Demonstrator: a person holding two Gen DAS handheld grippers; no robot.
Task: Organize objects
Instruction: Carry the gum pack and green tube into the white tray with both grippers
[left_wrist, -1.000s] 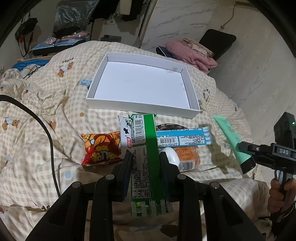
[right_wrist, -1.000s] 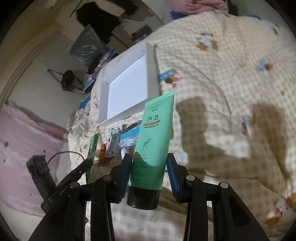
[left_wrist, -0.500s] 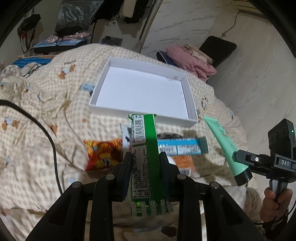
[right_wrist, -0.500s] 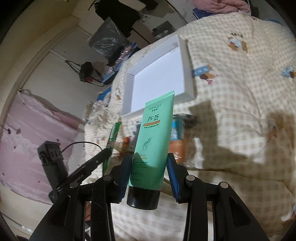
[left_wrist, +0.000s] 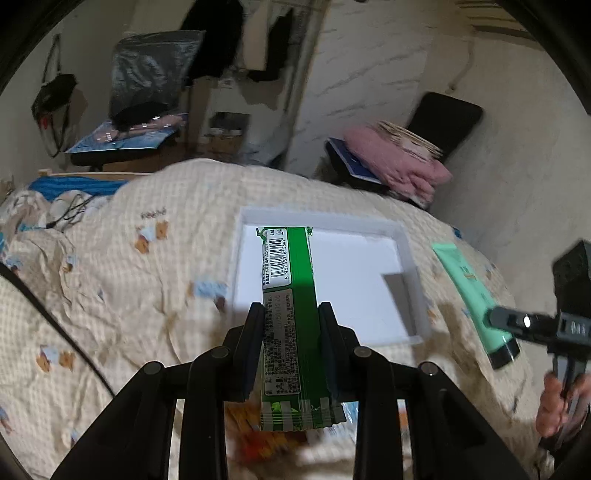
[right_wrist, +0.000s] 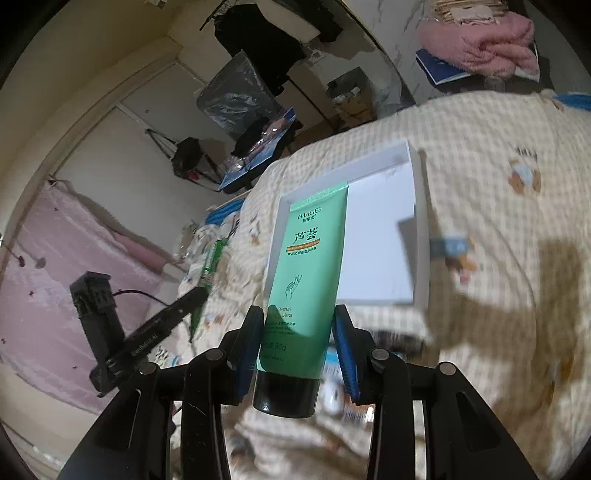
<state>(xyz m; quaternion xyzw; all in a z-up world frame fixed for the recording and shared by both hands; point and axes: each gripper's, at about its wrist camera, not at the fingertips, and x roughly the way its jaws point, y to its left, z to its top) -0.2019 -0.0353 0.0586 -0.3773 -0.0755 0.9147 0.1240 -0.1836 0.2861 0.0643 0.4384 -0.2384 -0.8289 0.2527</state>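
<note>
Right wrist: mint-green tube (right_wrist: 308, 273), black cap.

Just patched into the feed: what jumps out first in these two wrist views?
The green snack pack clamped in the left gripper and the mint-green tube clamped in the right gripper, cap toward the camera. Beyond both sits the white tray, seemingly empty, on the checked bedspread.
</note>
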